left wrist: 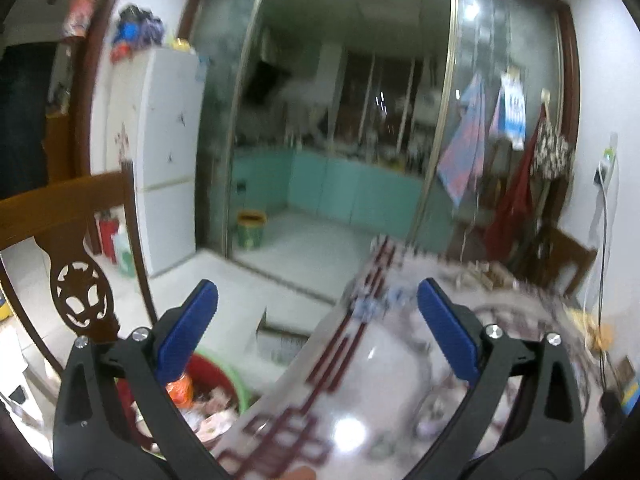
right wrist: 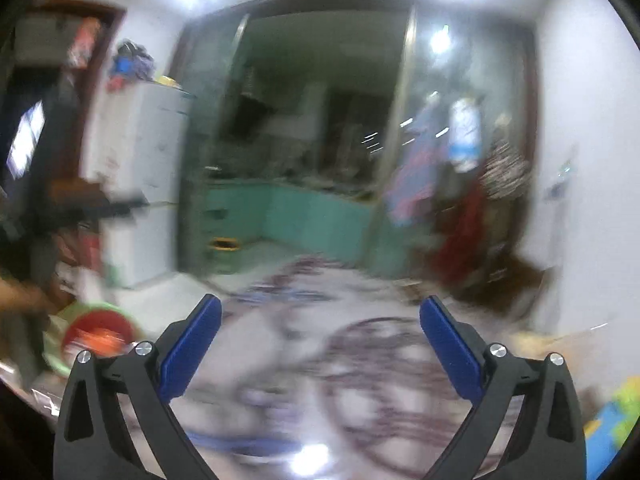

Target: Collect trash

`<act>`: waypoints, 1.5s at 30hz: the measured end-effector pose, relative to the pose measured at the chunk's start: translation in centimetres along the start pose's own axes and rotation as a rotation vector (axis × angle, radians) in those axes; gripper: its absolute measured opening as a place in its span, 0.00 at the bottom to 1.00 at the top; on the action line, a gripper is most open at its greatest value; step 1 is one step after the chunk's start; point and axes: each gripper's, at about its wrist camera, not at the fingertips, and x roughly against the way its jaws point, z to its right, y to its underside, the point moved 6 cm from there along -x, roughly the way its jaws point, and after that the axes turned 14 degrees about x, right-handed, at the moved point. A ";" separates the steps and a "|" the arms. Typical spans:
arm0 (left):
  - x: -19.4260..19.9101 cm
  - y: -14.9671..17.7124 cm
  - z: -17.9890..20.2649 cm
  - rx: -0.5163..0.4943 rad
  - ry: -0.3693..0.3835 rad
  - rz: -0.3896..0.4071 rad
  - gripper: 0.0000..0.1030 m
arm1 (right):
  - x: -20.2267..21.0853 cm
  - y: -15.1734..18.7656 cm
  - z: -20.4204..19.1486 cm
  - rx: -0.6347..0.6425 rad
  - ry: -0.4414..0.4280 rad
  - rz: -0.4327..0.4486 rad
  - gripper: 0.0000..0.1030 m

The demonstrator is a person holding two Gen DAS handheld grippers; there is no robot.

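My left gripper (left wrist: 316, 312) spread wide, empty, over table (left wrist: 360, 380) edge. My right gripper (right wrist: 320, 328) also spread, empty. Bin (left wrist: 212, 392) with trash lower left, beside table. Fridge (left wrist: 168, 152) beyond, upper left.

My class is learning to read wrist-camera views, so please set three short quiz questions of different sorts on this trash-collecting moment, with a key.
1. True or false: the left gripper is shut on a piece of trash.
2. Multiple choice: the red bin with the green rim, seen in the left wrist view, lies (A) on the table, (B) on the floor left of the table, (C) on top of the white fridge.
3. Fill in: the pads on the right gripper's fingers are coloured ____.

Key: 1 false, both grippers are open and hold nothing; 2 B; 3 blue.
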 end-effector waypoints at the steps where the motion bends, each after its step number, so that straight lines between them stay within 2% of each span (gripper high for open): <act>1: -0.1 0.3 0.6 0.020 -0.010 0.009 0.95 | 0.0 1.0 0.7 -0.023 0.048 -0.012 0.93; 2: -0.2 0.8 1.1 0.035 -0.016 0.008 0.95 | -0.2 2.0 1.2 -0.063 0.056 -0.027 0.93; 3: -0.4 1.3 1.3 0.040 -0.017 0.006 0.95 | -1.0 3.5 1.8 -0.147 0.023 -0.069 0.93; 5: -0.6 3.0 2.4 -0.005 -0.029 -0.002 0.95 | -2.8 5.5 3.2 -0.268 -0.018 -0.173 0.93; 7: -1.5 4.6 4.3 -0.097 -0.024 -0.049 0.95 | -3.5 6.4 4.8 -0.335 0.005 -0.202 0.93; 9: -1.7 5.7 5.7 -0.142 0.004 -0.080 0.95 | -3.4 7.3 6.8 -0.409 0.058 -0.212 0.93; 11: -1.7 6.6 6.5 -0.167 0.024 -0.093 0.95 | -3.7 7.9 7.7 -0.440 0.065 -0.236 0.93; 16: -1.9 8.4 8.1 -0.225 0.051 -0.130 0.95 | -3.8 9.1 7.5 -0.422 0.075 -0.291 0.93; 21: -2.1 9.2 8.2 -0.230 0.061 -0.163 0.95 | -3.6 9.2 7.0 -0.389 0.071 -0.287 0.93; 38: -2.5 8.2 6.2 -0.161 0.031 -0.186 0.95 | -4.2 9.9 5.9 -0.346 0.077 -0.322 0.93; 45: -2.8 8.3 6.1 -0.167 0.024 -0.190 0.95 | -4.3 10.0 5.8 -0.347 0.074 -0.331 0.93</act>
